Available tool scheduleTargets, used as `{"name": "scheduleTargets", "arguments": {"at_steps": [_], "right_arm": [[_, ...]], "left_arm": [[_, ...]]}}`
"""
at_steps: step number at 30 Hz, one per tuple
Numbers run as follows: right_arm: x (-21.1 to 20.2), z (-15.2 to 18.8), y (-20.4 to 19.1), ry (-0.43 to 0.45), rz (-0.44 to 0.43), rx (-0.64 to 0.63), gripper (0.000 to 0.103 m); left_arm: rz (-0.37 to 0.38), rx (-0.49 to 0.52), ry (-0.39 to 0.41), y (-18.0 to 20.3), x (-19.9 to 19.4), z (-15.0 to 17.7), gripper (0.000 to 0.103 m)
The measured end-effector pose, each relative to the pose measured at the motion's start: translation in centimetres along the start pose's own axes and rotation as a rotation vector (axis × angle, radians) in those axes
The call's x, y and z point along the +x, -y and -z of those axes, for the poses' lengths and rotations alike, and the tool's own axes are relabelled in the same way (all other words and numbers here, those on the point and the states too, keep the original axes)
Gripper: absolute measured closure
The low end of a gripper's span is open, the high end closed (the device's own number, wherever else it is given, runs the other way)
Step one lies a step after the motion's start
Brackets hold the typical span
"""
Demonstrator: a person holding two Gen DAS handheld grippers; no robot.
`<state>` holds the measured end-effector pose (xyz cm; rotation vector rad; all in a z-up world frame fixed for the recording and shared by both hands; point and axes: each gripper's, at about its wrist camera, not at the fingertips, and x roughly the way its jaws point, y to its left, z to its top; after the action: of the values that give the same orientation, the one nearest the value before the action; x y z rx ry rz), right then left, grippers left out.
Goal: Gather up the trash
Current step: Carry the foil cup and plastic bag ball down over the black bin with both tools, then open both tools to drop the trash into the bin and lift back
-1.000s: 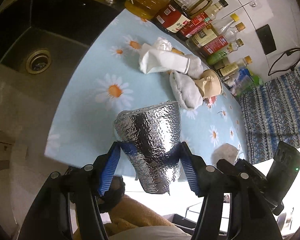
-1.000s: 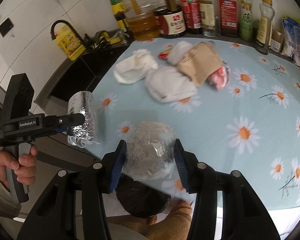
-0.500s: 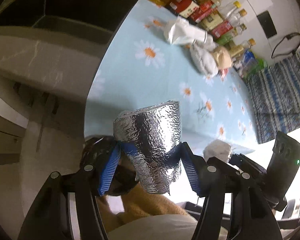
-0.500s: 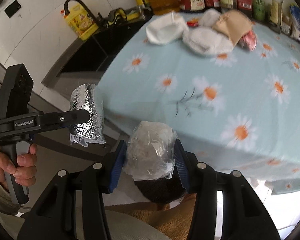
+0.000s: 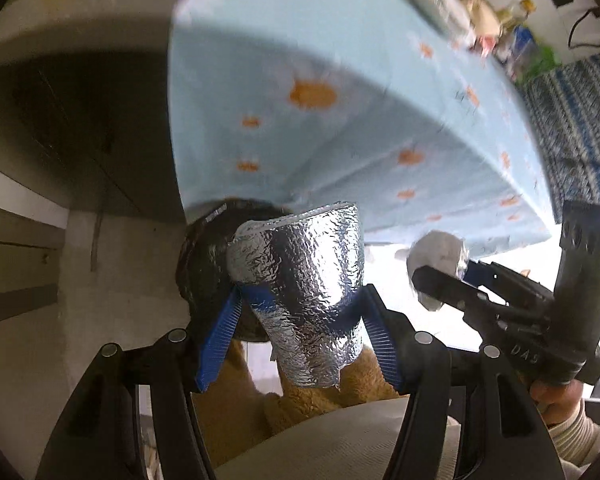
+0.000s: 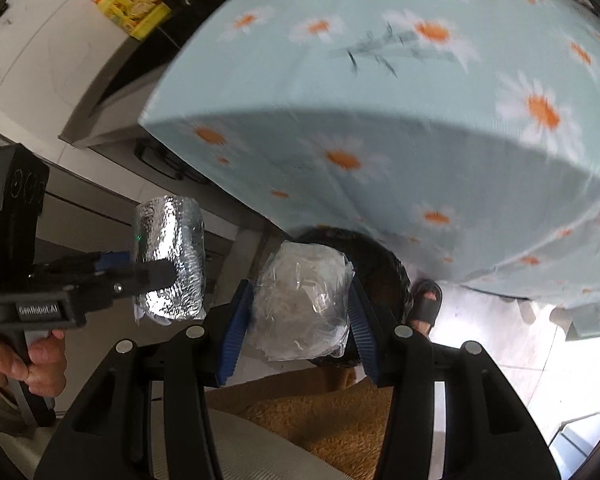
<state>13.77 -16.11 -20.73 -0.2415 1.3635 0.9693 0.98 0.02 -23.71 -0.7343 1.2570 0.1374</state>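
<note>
While clamped in left tongs (image 5: pixel 298 320), foil bag (image 5: pixel 304 280)

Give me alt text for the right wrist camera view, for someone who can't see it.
The right gripper holds a crumpled clear plastic wad over a dark bin beneath the daisy-print tablecloth. To the left, the left gripper clamps a silver foil roll.

Both claws point steeply down, below the edge of the surface (image 6: pixel 380 92). The left claw (image 5: pixel 300 316) pinches a foil roll (image 5: pixel 304 280); the right claw (image 6: pixel 300 312), beside it, pinches a plastic wad (image 6: pixel 300 300).
</note>
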Motion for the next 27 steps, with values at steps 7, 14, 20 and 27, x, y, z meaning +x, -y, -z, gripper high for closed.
{"name": "scheduleTargets", "arguments": {"at_steps": [7, 14, 20, 27], "right_arm": [[4.1, 1.4, 2.5, -0.062, -0.024, 0.105, 0.054], [7.7, 2.8, 5.3, -0.108, -0.056, 0.231, 0.054], [9.8, 3.3, 7.6, -0.128, -0.138, 0.373, 0.053], [9.4, 2.7, 8.0, -0.101, -0.155, 0.429, 0.033]], "left_arm": [[-0.033, 0.009, -0.112, -1.0, 5.3, 1.0, 0.042], [-0.069, 0.014, -0.14, -1.0, 7.5, 1.1, 0.041], [-0.09, 0.009, -0.152, -1.2, 7.8, 0.9, 0.038], [-0.092, -0.027, -0.154, -1.3, 7.4, 0.9, 0.025]]}}
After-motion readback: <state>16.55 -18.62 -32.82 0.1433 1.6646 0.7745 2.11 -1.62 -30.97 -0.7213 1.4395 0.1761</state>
